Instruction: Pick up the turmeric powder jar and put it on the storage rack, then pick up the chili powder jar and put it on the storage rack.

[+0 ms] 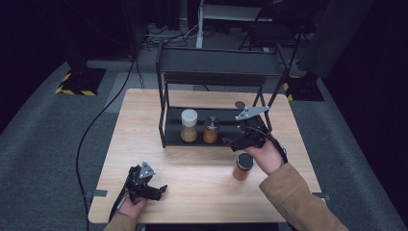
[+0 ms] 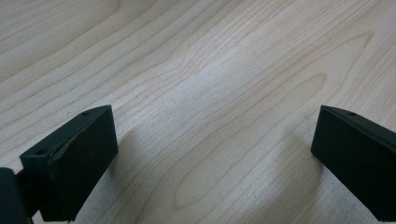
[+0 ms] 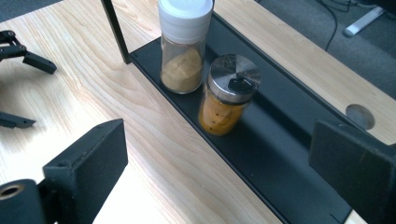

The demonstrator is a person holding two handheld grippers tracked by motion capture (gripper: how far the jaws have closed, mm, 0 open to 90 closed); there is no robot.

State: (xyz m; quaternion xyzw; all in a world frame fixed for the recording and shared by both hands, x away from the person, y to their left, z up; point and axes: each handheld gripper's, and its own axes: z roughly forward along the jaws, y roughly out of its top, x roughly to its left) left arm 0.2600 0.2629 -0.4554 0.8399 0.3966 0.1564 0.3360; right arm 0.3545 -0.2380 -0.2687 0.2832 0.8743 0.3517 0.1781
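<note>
Right gripper (image 1: pixel 239 140) sits at the front edge of the black rack (image 1: pixel 166 96), over its lower shelf (image 3: pixel 280 154), jaws spread wide with nothing between them. Right gripper view looks down along the shelf: silver-lid jar (image 3: pixel 227 94) of orange spice stands upright on it, closest to the jaws but clear of both pads; white-cap jar (image 3: pixel 183 44) of tan powder stands just behind it, the two nearly touching (can't tell if they actually do). In the high view the same pair reads white-cap left, silver-lid right, both on the lower shelf left of the gripper. A third, dark-lid jar (image 1: pixel 243 166) of orange-brown spice stands upright on the desk (image 1: pixel 202 192), just in front of the rack and right beside the person's right hand (image 1: pixel 267 156), not held. Left gripper (image 1: pixel 150 190) rests low near the front-left corner of the desk, well apart from the rack; its own view shows jaws spread, bare wood between them, nothing pinched.
</note>
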